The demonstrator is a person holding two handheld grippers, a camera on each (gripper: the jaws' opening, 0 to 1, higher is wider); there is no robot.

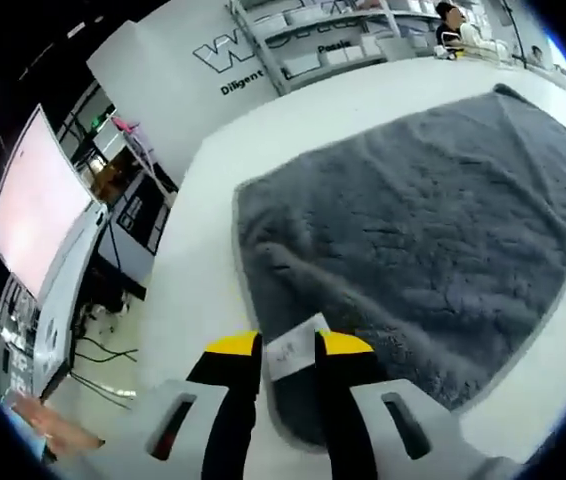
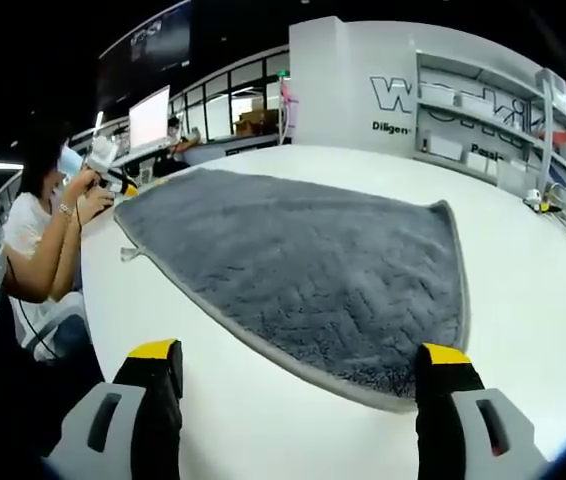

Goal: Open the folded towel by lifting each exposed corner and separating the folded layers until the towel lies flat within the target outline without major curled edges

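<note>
In the left gripper view, the left tool (image 1: 289,347) has its yellow-tipped jaws drawn close together, clamped on the near corner of the grey towel (image 1: 423,220), with the white label (image 1: 296,352) pinched between them. Ahead of the tool the towel spreads open across the white tabletop (image 1: 213,190), reaching away to the right. Off to the tool's left stands a bright monitor (image 1: 33,200).

In the right gripper view, the right tool (image 2: 303,365) hovers with its jaws wide apart, holding nothing. The towel (image 2: 303,265) lies flat just ahead of it on the tabletop (image 2: 523,290), its grey hem near the right jaw. A seated person (image 2: 38,240) is far to the left.
</note>
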